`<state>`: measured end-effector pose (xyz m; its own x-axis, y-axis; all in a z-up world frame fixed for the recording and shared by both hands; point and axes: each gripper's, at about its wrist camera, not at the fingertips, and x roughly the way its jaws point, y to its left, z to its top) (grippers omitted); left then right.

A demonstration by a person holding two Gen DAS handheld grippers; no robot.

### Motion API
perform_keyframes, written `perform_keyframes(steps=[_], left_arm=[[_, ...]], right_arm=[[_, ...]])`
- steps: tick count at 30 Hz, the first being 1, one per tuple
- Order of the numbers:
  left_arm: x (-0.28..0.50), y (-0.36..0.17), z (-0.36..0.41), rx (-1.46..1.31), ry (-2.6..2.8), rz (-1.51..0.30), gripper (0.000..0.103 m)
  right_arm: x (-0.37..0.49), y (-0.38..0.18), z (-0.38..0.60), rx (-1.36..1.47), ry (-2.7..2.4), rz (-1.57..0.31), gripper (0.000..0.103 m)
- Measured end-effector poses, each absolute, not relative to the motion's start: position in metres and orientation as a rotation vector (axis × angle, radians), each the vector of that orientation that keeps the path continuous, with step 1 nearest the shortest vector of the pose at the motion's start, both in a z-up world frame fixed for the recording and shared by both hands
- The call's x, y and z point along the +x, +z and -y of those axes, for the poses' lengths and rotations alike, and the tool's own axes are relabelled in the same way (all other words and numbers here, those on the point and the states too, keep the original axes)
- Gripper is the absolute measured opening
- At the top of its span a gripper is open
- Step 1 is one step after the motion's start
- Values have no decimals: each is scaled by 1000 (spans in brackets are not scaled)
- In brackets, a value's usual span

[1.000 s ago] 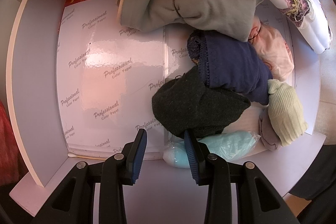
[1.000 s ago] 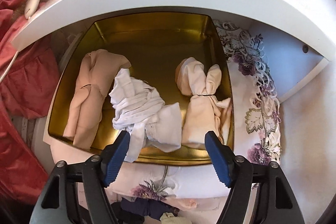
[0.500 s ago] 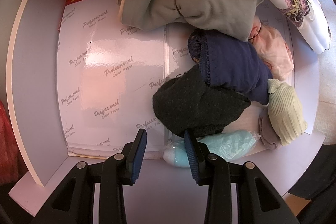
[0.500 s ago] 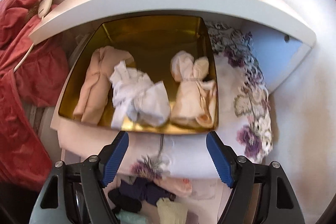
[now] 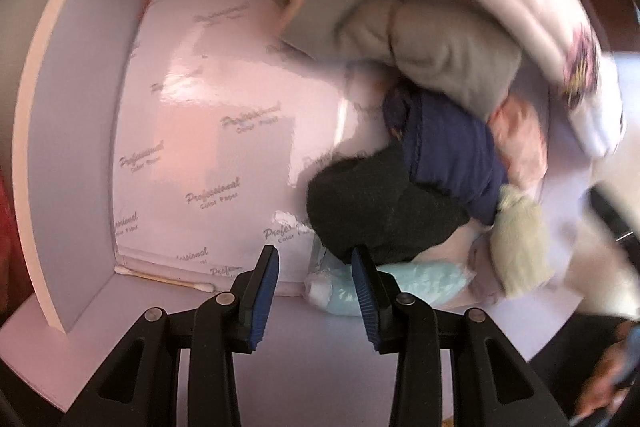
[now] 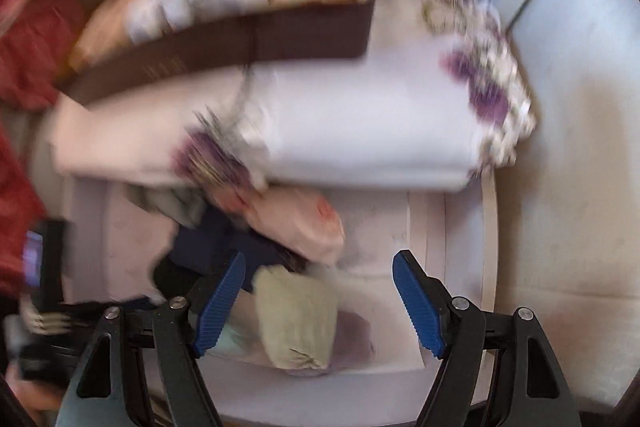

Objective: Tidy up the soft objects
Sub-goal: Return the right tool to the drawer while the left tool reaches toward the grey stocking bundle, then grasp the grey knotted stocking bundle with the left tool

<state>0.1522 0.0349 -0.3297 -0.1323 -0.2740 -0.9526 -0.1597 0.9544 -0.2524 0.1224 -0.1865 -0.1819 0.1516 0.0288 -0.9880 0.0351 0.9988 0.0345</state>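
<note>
Socks lie heaped at the shelf's (image 5: pixel 68 131) right side. Pale green rolled sock (image 6: pixel 296 319) sits between the right gripper's (image 6: pixel 318 301) parted, empty jaws; left gripper (image 5: pixel 314 283), narrowly parted, grasps nothing beside the black sock (image 5: pixel 376 211).

Both wrist cameras look steeply down from close above the white shelf, sharing the pale green sock (image 5: pixel 520 243) (image 6: pixel 296 319) and its neighbouring bundles.

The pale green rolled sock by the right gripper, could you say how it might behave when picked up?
The pale green rolled sock looks knitted and soft, so it would probably squash between the pads. It seems light. Being loosely rolled, it might unroll if lifted.
</note>
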Motion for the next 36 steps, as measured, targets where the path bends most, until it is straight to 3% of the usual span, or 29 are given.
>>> perform_keyframes(steps=[16,30,36], left_arm=[[150,-316,-74,-449,37,-1590,38],[146,-315,-100,-519,84,-1549,38],[147,-306,-99,-537,67,-1510,38]], right_arm=[[136,-209,118,80,251,-1373,66],[142,-222,109,548,657,-1503,59],[134,-201,137,413,463,-1518,59]])
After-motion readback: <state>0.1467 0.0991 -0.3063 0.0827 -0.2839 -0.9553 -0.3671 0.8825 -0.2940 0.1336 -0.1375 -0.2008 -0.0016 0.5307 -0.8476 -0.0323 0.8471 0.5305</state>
